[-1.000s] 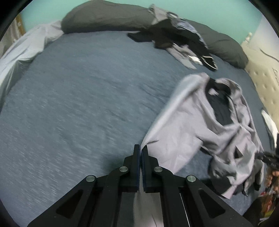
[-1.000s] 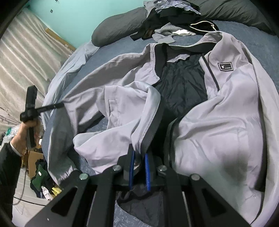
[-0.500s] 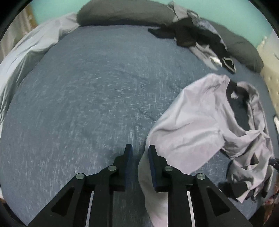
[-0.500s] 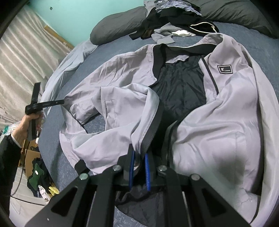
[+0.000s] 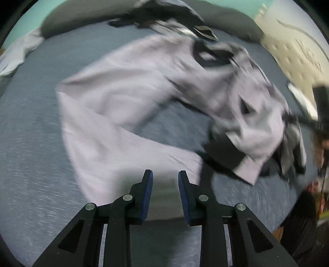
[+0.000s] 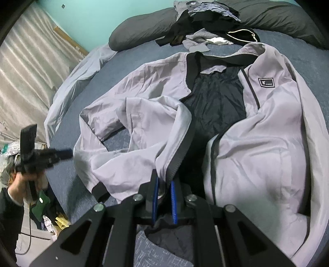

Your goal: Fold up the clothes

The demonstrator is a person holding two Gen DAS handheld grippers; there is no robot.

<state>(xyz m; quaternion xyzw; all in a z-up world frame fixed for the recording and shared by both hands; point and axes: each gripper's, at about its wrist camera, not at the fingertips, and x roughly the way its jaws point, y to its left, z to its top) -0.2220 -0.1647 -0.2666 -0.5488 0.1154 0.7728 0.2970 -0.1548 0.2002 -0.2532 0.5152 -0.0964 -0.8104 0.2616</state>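
Grey zip jacket: lies open, front up, on the blue-grey bedspread, collar toward twelve o'clock in the right wrist view; black lining exposed down the centre; black-and-white chest patch at about one o'clock. One front panel is bunched and lifted toward six o'clock, its black zip edge running down into the right gripper. Sleeve with black cuff lies slack at eight o'clock; its upper part doubles back at ten o'clock. Right gripper: blue-padded fingers nearly together, clamped on the jacket's front edge. Left gripper: fingers apart, having just been opening; nothing between them, the pale sleeve lying on the bed beneath and beyond the tips; this view is heavily motion-blurred. In the right wrist view the left gripper shows blurred at nine o'clock, tips near the sleeve's edge but whether touching cannot be told; a hand with a dark sleeve cuff holds its handle. Heap of dark and grey clothes: at twelve o'clock, just beyond the collar, against dark grey pillows. Pale sheet: rumpled along the bed's ten-o'clock edge. Turquoise wall behind. Curtain, pale, at nine to eleven o'clock. Floor clutter at seven o'clock.
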